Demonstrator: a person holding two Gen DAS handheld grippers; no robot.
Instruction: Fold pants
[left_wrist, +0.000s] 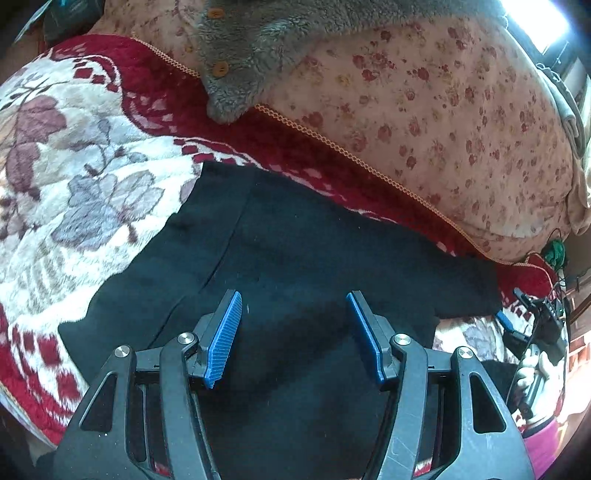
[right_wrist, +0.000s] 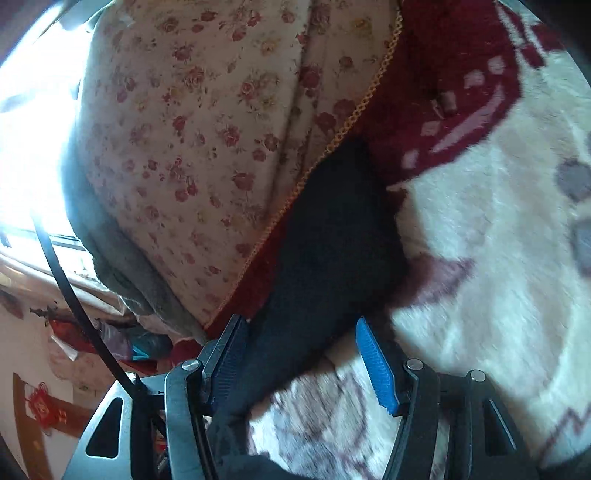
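The black pants (left_wrist: 303, 251) lie flat on a red and white floral blanket (left_wrist: 74, 177), partly folded into a wide slab. My left gripper (left_wrist: 293, 314) is open just above the pants, its blue pads (left_wrist: 225, 339) apart and empty. In the right wrist view the pants (right_wrist: 332, 240) run as a dark strip away from me. My right gripper (right_wrist: 301, 343) is open over the pants' near end; cloth lies between the blue pads (right_wrist: 376, 365) but is not pinched. The right gripper also shows at the left wrist view's right edge (left_wrist: 517, 328).
A pink quilt with small red flowers (left_wrist: 424, 110) lies beyond the blanket, also in the right wrist view (right_wrist: 184, 147). A grey fleece garment with buttons (left_wrist: 236, 66) rests on it. A bright window (right_wrist: 26, 147) and cables (left_wrist: 554, 254) are at the side.
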